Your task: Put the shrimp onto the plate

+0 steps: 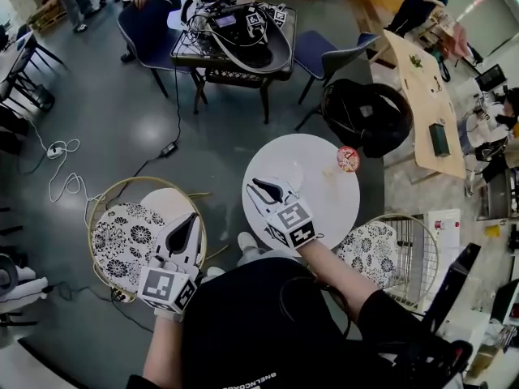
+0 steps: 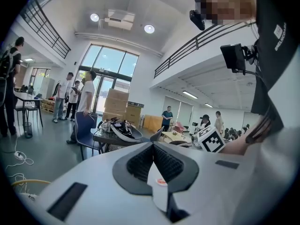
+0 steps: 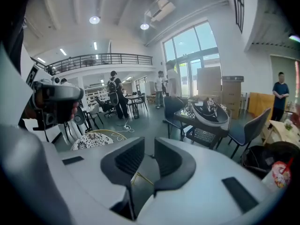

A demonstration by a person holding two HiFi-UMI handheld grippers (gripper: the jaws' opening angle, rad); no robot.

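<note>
Shrimp (image 1: 347, 159) on the round tabletop (image 1: 312, 217) looks small, light, probably slick — I'd pinch it mid-body, gently. Right gripper (image 1: 258, 184) jaws slightly apart, left gripper (image 1: 191, 220) jaws pressed together — both empty.

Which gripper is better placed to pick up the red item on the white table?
Right. The right gripper hangs over the white table, jaws apart and empty, with the red item, likely the shrimp, on that table's far edge. The left gripper is off the table, over a patterned seat, jaws together.
</note>
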